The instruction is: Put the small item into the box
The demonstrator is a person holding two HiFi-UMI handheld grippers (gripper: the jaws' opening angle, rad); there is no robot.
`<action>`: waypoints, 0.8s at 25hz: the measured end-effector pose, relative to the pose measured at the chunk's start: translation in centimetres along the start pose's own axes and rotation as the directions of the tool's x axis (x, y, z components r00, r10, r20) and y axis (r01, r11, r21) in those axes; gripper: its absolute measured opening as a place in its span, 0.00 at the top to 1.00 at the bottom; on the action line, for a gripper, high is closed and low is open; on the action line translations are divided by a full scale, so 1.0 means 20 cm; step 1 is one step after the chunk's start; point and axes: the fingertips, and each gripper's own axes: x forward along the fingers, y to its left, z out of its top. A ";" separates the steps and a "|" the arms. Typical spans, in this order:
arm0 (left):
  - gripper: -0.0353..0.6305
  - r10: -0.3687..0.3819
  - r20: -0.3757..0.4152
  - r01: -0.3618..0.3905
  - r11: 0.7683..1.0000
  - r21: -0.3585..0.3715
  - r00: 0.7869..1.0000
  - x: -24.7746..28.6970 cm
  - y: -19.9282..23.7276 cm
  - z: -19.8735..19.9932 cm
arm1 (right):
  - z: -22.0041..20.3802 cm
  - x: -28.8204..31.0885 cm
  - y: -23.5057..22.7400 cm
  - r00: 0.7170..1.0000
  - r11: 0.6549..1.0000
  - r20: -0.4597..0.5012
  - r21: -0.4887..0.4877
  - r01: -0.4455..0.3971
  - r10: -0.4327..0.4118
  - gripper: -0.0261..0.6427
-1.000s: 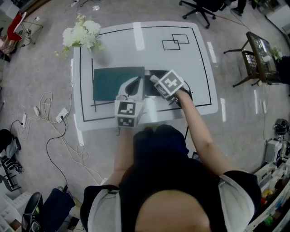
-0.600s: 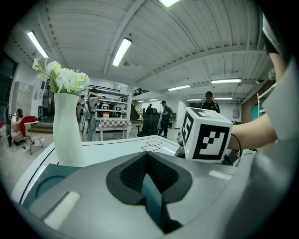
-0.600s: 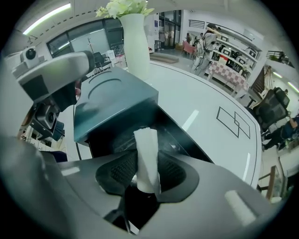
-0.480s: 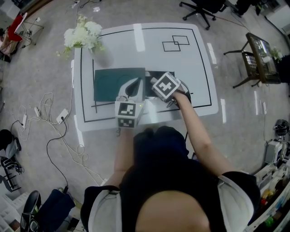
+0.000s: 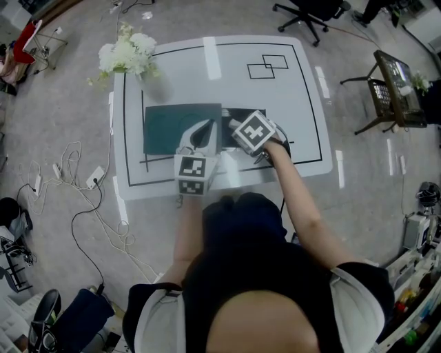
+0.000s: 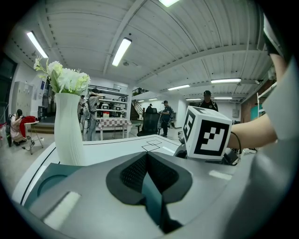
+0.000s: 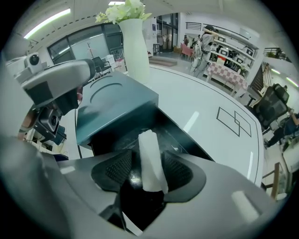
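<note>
Lid (image 5: 172, 127) edge sits pinched in the left gripper (image 6: 147, 163), which props the box (image 5: 238, 115) open. Just right of it, the right gripper (image 7: 148, 173) has just spread its jaws wide, so the white item (image 7: 148, 149) stands loose between the pads, over the dark inside of the box; the drop looks all but made. White bench (image 5: 275, 103) with black lines carries flowers (image 5: 124, 54) at upper left; cables (image 5: 76, 179) trail on the floor at left, a chair (image 5: 310, 14) stands at top.

left claw (image 6: 148, 173), right claw (image 7: 147, 171) — grey shells, black ribbed pads (image 7: 119, 169) | marker cubes (image 5: 192, 172): black-white | top (image 5: 262, 276): black, white sleeves (image 5: 366, 303)
</note>
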 end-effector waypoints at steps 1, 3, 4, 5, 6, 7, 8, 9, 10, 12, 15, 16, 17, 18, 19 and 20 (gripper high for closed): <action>0.93 -0.001 -0.001 0.001 1.000 0.001 1.000 0.00 0.00 0.00 | 0.01 0.00 0.00 1.000 1.000 0.016 0.001 -0.005 0.005 0.63; 0.93 -0.003 -0.001 0.003 1.000 0.002 1.000 0.00 -0.01 0.00 | 0.03 -0.01 -0.01 0.999 1.000 0.041 0.006 -0.005 0.004 0.63; 0.93 -0.003 -0.001 0.003 1.000 0.003 1.000 0.00 -0.01 0.00 | 0.04 -0.01 0.00 0.998 1.000 0.062 0.007 -0.015 0.014 0.63; 0.93 -0.004 -0.001 0.004 1.000 0.004 1.000 0.00 -0.01 0.00 | 0.06 -0.02 0.01 0.996 0.999 0.087 0.008 -0.031 0.030 0.63; 0.93 -0.005 -0.001 0.005 1.000 0.006 1.000 0.01 -0.01 0.00 | 0.08 -0.02 0.02 0.993 0.999 0.109 0.009 -0.047 0.046 0.63; 0.93 -0.007 -0.001 0.007 1.000 0.007 1.000 0.01 -0.02 0.00 | 0.09 -0.03 0.03 0.990 0.998 0.125 0.011 -0.060 0.058 0.62; 0.93 -0.009 -0.001 0.009 1.000 0.009 1.000 0.01 -0.02 0.00 | 0.10 -0.03 0.04 0.988 0.998 0.137 0.012 -0.068 0.066 0.62; 0.93 -0.011 -0.002 0.011 1.000 0.010 1.000 0.01 -0.02 0.00 | 0.10 -0.03 0.04 0.987 0.997 0.143 0.014 -0.073 0.070 0.62; 0.93 -0.012 -0.002 0.012 1.000 0.010 1.000 0.01 -0.03 0.00 | 0.10 -0.04 0.04 0.987 0.997 0.144 0.016 -0.077 0.074 0.62; 0.93 -0.014 -0.003 0.014 1.000 0.011 1.000 0.00 -0.03 0.00 | 0.11 -0.04 0.05 0.985 0.996 0.152 0.017 -0.084 0.081 0.62; 0.93 -0.015 -0.001 0.015 1.000 0.011 1.000 0.00 -0.03 0.01 | 0.13 -0.06 0.05 0.982 0.997 0.177 0.002 -0.072 0.071 0.62; 0.93 -0.015 -0.001 0.015 1.000 0.011 1.000 0.00 -0.03 0.01 | 0.13 -0.07 0.04 0.981 0.998 0.183 -0.008 -0.059 0.059 0.62; 0.93 -0.016 -0.002 0.016 1.000 0.011 1.000 0.00 -0.04 0.01 | 0.13 -0.07 0.03 0.981 0.999 0.186 -0.015 -0.047 0.049 0.62; 0.93 -0.016 -0.003 0.016 1.000 0.011 1.000 -0.01 -0.04 0.00 | 0.13 -0.07 0.02 0.982 0.999 0.186 -0.017 -0.041 0.044 0.62; 0.93 -0.016 -0.004 0.016 1.000 0.012 1.000 -0.01 -0.04 0.00 | 0.12 -0.07 0.02 0.982 0.999 0.184 -0.014 -0.038 0.040 0.62; 0.93 -0.016 -0.005 0.016 1.000 0.013 1.000 -0.01 -0.04 0.00 | 0.11 -0.07 0.01 0.983 0.999 0.181 -0.009 -0.034 0.035 0.62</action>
